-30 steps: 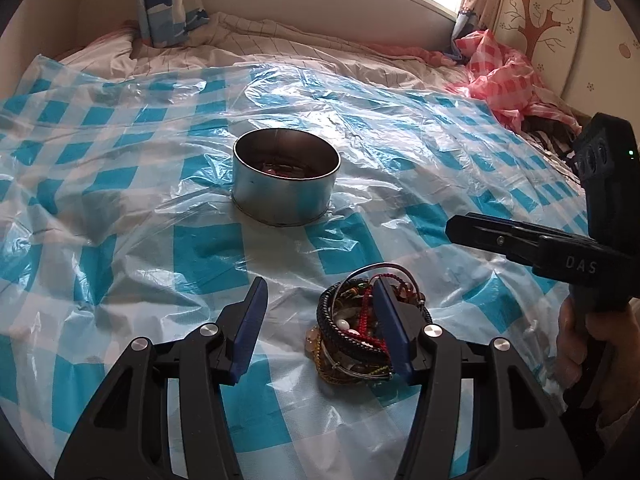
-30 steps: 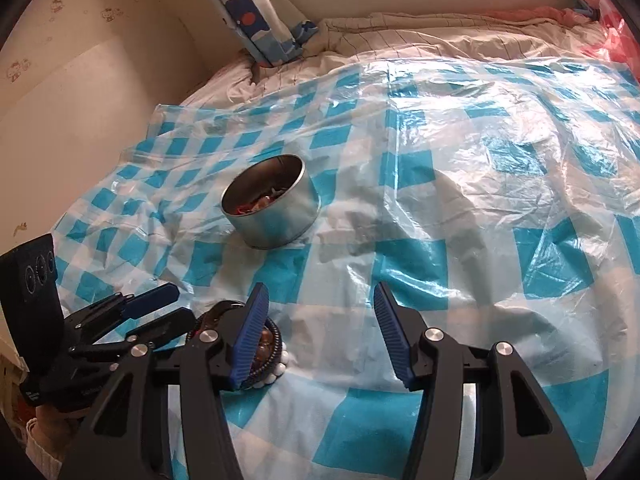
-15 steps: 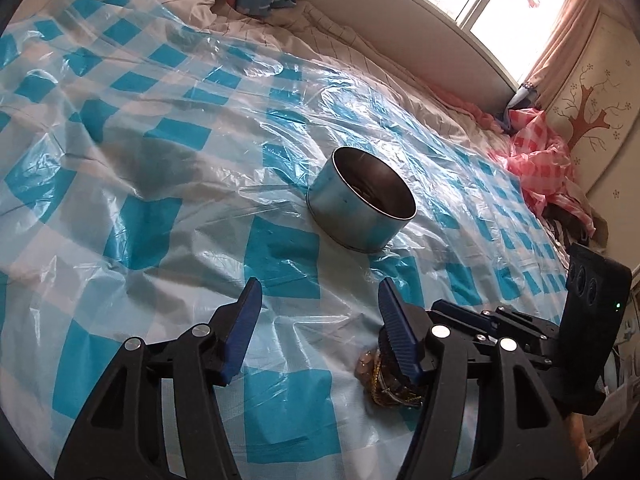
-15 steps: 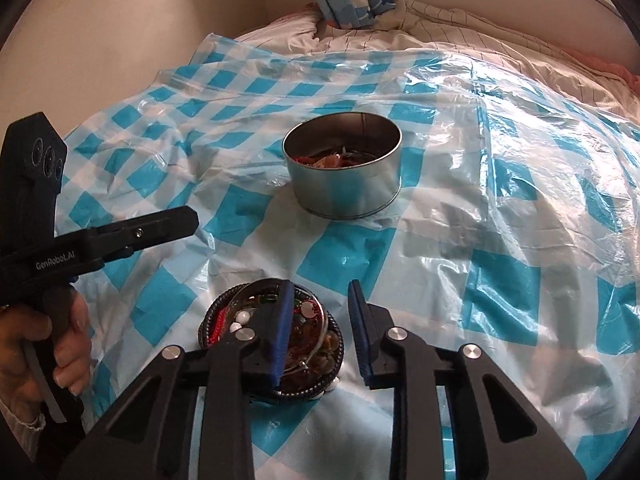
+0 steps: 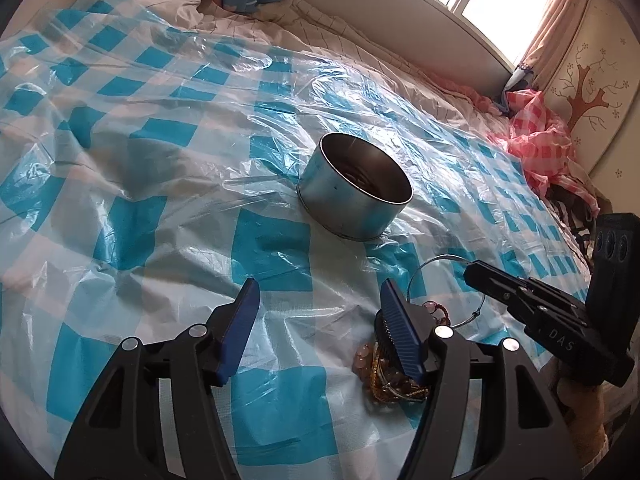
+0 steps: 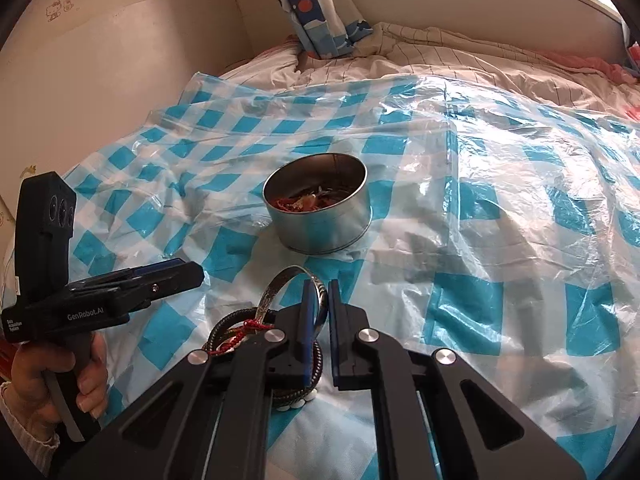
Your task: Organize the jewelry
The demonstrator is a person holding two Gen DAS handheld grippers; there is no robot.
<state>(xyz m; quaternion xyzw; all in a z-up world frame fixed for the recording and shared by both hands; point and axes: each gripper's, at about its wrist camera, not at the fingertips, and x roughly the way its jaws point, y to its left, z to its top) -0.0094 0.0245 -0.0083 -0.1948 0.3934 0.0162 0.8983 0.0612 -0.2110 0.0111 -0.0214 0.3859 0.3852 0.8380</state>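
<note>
A round metal tin (image 5: pixel 354 194) stands on the blue-checked plastic sheet, also in the right wrist view (image 6: pixel 320 210), with red and orange jewelry inside. A pile of bracelets and beads (image 5: pixel 390 376) lies near the front, partly hidden behind my left gripper's right finger. My left gripper (image 5: pixel 316 320) is open and empty, left of the pile. My right gripper (image 6: pixel 318 300) is shut on a thin silver bangle (image 6: pixel 280 286) and holds it tilted up above the pile (image 6: pixel 248 328). The bangle also shows in the left wrist view (image 5: pixel 444 260), at the right gripper's tip (image 5: pixel 474 274).
The blue-checked plastic sheet (image 5: pixel 160 208) covers a bed. A patterned pillow (image 6: pixel 316 12) lies at the head by the wall. Crumpled pink checked cloth (image 5: pixel 536 144) sits at the bed's far right. A window ledge runs along the back.
My right gripper has closed on the silver bangle and lifted it from the pile. My left gripper has shifted slightly and stays open.
</note>
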